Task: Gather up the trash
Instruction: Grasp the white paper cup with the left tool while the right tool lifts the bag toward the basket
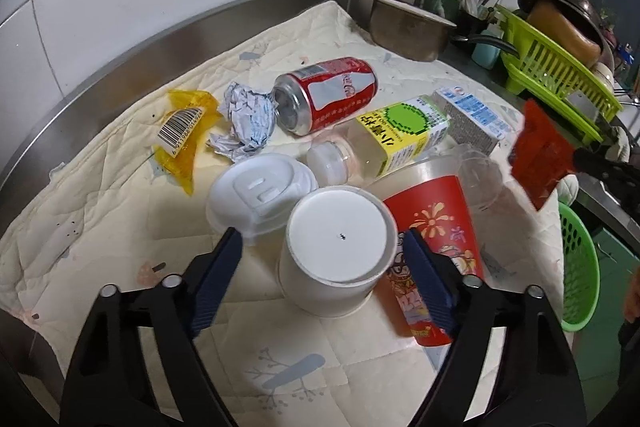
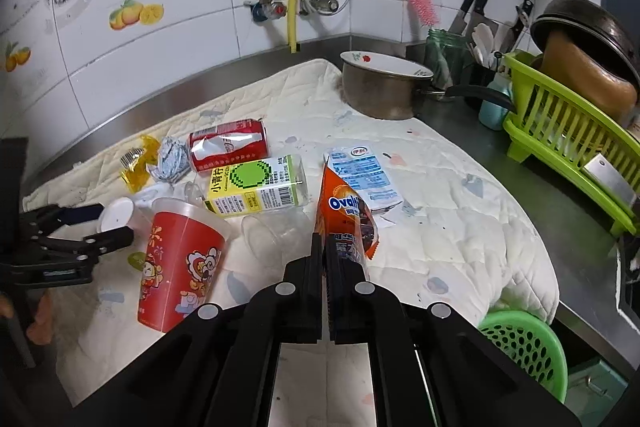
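Trash lies on a cream quilted mat (image 1: 120, 247). My left gripper (image 1: 322, 251) is open, its blue pads either side of a white paper cup (image 1: 338, 247) lying with its base toward me. Beside the cup are a white lid (image 1: 260, 193), a red printed cup (image 1: 436, 239), a small bottle with a green label (image 1: 384, 143), a red cola can (image 1: 328, 95), crumpled paper (image 1: 246, 121) and a yellow wrapper (image 1: 184, 131). My right gripper (image 2: 323, 247) is shut on an orange Ovaltine packet (image 2: 344, 211), held above the mat. A milk carton (image 2: 362, 175) lies behind it.
A green mesh basket (image 2: 524, 351) sits below the counter's front right edge. A steel pot (image 2: 384, 87), a jar with a pink brush (image 2: 440, 55), knives and a green dish rack (image 2: 568, 131) stand at the back right. A clear plastic cup (image 2: 268, 231) lies mid-mat.
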`<state>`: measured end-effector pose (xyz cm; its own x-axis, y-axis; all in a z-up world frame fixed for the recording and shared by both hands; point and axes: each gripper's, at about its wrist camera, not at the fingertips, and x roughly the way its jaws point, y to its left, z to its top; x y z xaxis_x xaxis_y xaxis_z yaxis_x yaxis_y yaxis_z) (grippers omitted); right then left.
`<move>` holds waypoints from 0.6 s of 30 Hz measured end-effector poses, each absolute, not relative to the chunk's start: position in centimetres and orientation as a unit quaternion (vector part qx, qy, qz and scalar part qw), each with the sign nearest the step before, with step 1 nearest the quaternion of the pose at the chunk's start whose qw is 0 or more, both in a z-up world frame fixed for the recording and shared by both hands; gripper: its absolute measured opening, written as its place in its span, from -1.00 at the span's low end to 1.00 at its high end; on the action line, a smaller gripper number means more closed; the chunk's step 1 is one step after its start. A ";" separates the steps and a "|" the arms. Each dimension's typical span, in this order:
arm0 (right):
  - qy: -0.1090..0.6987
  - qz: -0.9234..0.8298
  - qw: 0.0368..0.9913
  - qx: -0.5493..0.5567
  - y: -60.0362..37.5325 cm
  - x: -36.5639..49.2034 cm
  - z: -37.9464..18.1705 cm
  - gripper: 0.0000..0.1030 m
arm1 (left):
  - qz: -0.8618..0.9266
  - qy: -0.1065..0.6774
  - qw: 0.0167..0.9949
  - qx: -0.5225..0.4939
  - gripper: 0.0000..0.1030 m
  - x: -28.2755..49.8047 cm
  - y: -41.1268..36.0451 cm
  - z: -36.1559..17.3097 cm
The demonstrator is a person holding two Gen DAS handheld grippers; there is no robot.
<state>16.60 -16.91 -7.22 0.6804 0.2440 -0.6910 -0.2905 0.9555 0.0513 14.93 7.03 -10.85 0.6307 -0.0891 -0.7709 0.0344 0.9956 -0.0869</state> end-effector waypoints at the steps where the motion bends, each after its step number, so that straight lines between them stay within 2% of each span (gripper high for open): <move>1: 0.370 0.146 0.917 -0.028 -17.1 16.4 -7.0 -0.97 | -0.035 0.430 0.901 -0.036 0.46 15.0 7.1 -11.0; 7: 0.362 0.147 0.921 -0.012 -18.2 15.0 -5.9 -0.97 | -0.056 0.428 0.901 -0.049 0.09 15.0 7.4 -11.1; 18: 0.344 0.131 0.930 0.007 -20.8 11.3 -3.8 -0.97 | -0.055 0.416 0.906 -0.058 0.07 13.8 7.7 -10.4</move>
